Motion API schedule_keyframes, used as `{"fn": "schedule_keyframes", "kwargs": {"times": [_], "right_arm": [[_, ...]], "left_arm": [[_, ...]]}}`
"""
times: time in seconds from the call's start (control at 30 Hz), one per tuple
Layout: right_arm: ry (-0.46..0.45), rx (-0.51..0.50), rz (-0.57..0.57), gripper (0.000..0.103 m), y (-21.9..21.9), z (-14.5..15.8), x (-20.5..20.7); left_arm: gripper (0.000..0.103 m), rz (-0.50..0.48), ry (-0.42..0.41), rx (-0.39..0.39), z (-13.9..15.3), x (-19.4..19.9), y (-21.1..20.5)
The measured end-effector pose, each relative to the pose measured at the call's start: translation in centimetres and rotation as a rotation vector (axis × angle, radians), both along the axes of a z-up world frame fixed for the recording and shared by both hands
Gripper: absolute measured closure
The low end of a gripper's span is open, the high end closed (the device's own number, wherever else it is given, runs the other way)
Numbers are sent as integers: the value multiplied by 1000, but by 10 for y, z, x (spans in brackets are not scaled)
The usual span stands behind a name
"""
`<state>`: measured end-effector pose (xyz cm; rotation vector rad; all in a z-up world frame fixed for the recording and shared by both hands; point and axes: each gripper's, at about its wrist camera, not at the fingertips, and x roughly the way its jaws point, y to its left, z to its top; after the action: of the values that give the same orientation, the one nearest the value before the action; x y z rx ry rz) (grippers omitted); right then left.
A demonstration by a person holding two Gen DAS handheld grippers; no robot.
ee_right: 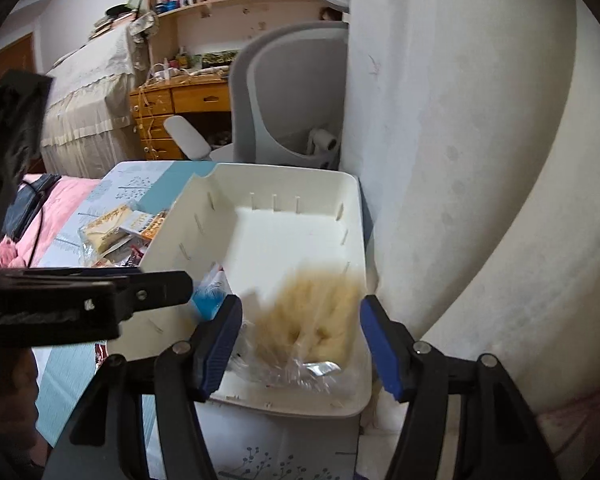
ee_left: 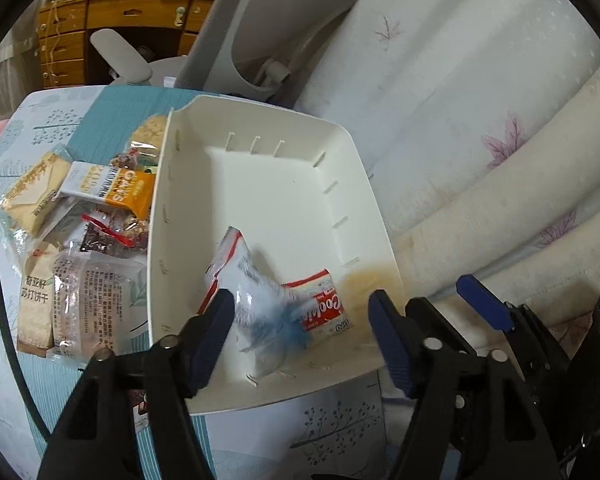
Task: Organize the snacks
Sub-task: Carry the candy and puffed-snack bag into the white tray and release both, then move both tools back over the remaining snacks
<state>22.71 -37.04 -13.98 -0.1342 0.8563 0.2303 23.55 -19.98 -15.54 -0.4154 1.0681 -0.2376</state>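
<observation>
**Snacks dropping into the white bin**

From the left wrist, the left gripper (ee_left: 302, 320) hangs over the near end of a white bin (ee_left: 260, 184), its 2 blue-padded fingers spread wide and holding nothing. Between them a clear and blue packet (ee_left: 260, 300) shows as a blur, inside the bin, lying against a red cookie packet (ee_left: 324, 304) on the bin floor. A pale yellow smear (ee_left: 370, 280) sits by the bin's right wall, too blurred to name from here. Left of the bin, on the blue patterned tablecloth (ee_left: 112, 108), lies a heap of snack packets (ee_left: 80, 216). The right gripper's blue finger (ee_left: 484, 302) shows at the right edge.

From the right wrist, the right gripper (ee_right: 300, 336) is also spread open and empty above the bin (ee_right: 284, 224). A clear bag of yellow snacks (ee_right: 312, 324) shows blurred between its fingers, inside the bin's near right corner. The left gripper (ee_right: 100, 300) reaches in from the left. A grey chair (ee_right: 284, 92) stands behind the table.
</observation>
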Motion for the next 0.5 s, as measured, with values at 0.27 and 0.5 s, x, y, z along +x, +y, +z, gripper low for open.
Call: {"fn": "schedule_keyframes", "kwargs": {"times": [0.27, 0.5], "right_arm": [[25, 28, -30, 31, -1, -4, -1], [85, 79, -76, 31, 0, -11, -9]], "left_arm": [[34, 64, 43, 31, 0, -9, 18], [34, 106, 70, 78, -3, -28, 38]]}}
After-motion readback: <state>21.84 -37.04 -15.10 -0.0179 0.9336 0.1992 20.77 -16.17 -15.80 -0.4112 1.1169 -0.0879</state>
